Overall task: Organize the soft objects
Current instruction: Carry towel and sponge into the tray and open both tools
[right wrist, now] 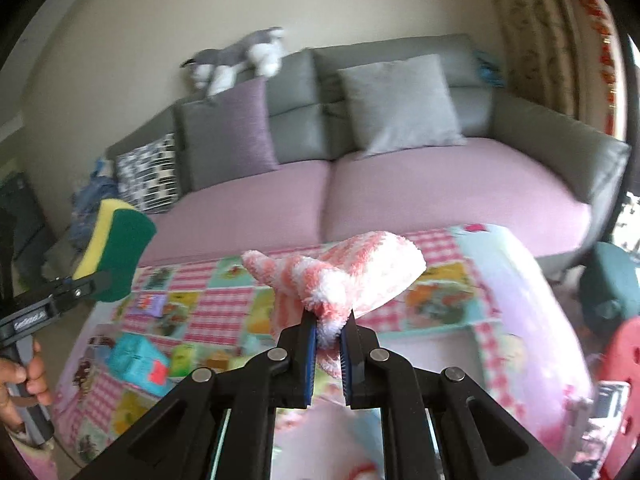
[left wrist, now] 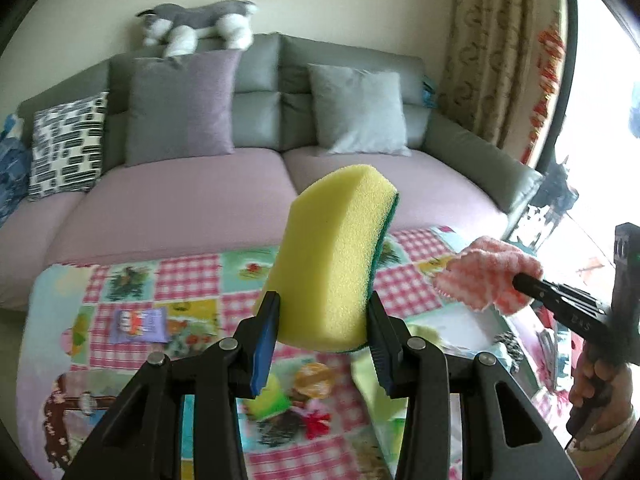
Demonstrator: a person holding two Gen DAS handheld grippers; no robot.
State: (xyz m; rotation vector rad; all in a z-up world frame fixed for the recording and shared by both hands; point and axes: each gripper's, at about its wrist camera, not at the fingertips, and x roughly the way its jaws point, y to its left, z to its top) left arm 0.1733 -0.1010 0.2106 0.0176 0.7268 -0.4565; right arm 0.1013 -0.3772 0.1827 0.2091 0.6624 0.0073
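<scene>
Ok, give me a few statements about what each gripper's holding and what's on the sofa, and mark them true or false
1. The left gripper holds a yellow and green sponge. True.
2. The right gripper is open with nothing in it. False: it is shut on a pink and white cloth.
3. A plush dog lies on top of the sofa back. True.
4. The sponge rests on the patchwork cover. False: it is held above it.

No readable text — marks on tongs [left wrist: 558, 294] too blurred.
</scene>
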